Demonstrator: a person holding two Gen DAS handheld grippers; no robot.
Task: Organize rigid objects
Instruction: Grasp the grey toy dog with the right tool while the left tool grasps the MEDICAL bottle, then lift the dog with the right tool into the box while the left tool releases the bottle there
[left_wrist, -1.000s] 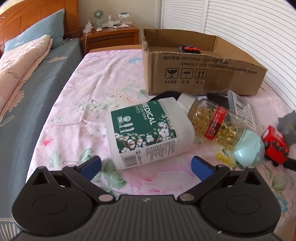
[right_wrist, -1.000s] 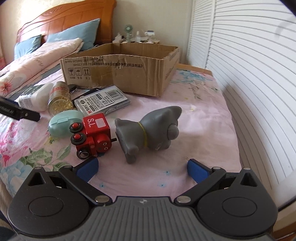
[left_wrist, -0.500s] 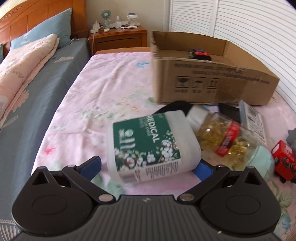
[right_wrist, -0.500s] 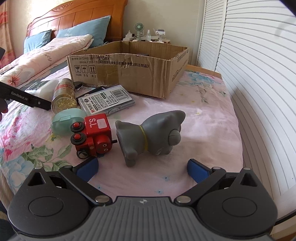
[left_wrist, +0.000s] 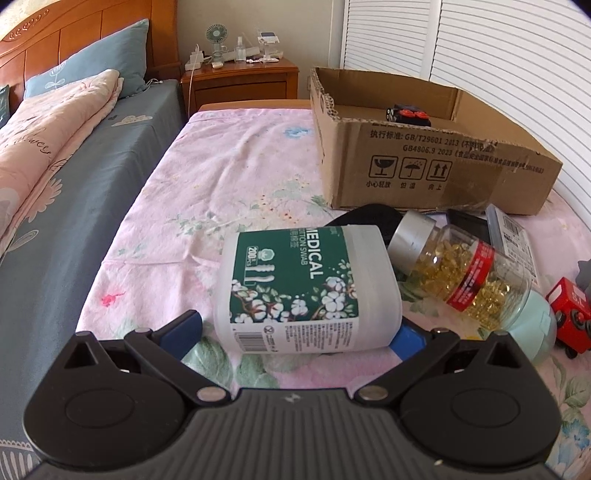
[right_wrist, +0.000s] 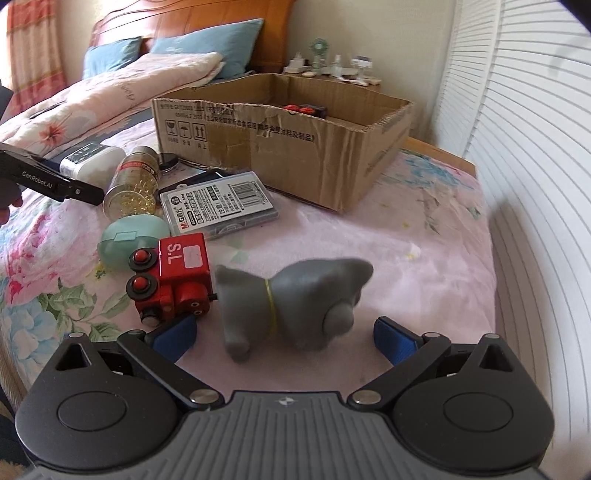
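Observation:
A white cotton swab tub (left_wrist: 306, 291) with a green label lies on its side on the pink floral bedsheet (left_wrist: 236, 173). My left gripper (left_wrist: 295, 332) is open, one blue pad on each side of the tub; the right pad is partly hidden behind it. A capsule bottle (left_wrist: 461, 273) leans against the tub's right side. In the right wrist view a grey toy animal (right_wrist: 295, 299) stands between the fingers of my open right gripper (right_wrist: 284, 334), its image slightly blurred. A red toy train (right_wrist: 173, 273) touches the animal's left side. The open cardboard box (right_wrist: 295, 147) holds a black and red toy (left_wrist: 408, 114).
A mint case (right_wrist: 129, 240) and a clear pen-refill box (right_wrist: 221, 203) lie between the bottle and the cardboard box. A second bed with a pink quilt (left_wrist: 48, 136) is on the left, a nightstand (left_wrist: 240, 77) behind, and white louvered doors (right_wrist: 535, 184) run along the right.
My left gripper has moved forward until the swab tub sits between its fingers. My right gripper has closed in on the grey toy animal. Both stay open.

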